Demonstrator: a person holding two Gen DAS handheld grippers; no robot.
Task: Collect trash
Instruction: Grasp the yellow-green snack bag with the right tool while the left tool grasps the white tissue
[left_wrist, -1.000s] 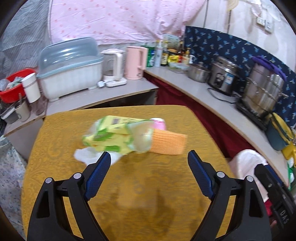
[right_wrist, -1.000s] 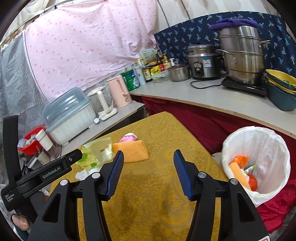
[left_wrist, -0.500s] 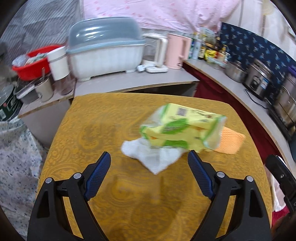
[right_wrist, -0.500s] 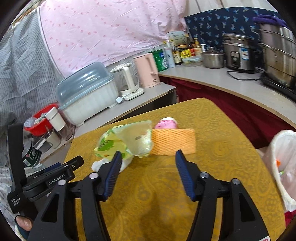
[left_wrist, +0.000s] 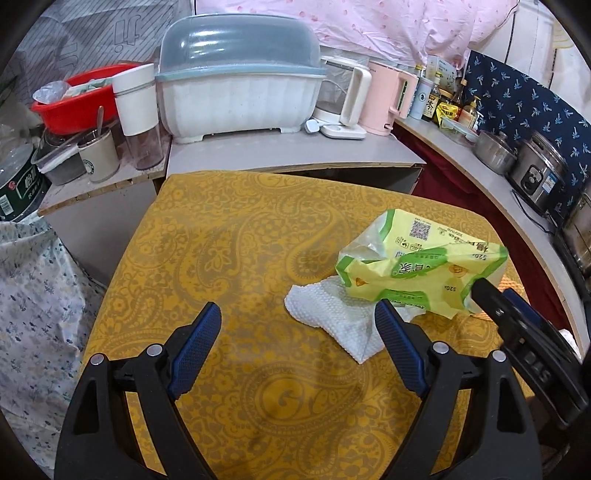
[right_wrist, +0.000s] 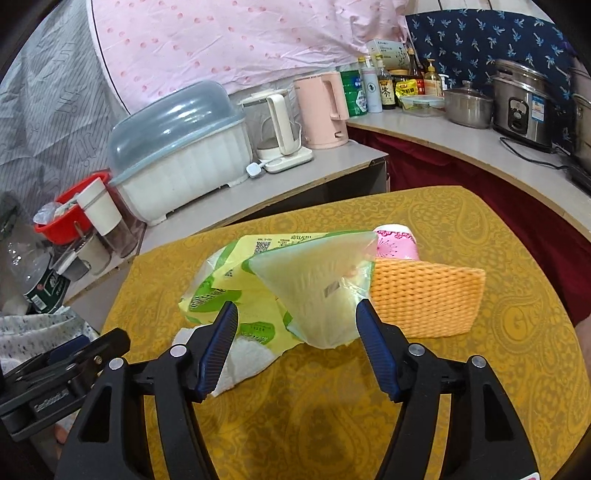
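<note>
Both hand-held grippers nearer now to crumpled green wrapper, empty.

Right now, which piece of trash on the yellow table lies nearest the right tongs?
The crumpled yellow-green plastic bag: its clear end sits between the open right tongs, ahead of the white paper towel and orange sponge.

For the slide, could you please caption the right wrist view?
Open right gripper nears a green-and-yellow plastic bag lying on a white paper towel, beside an orange sponge.
</note>
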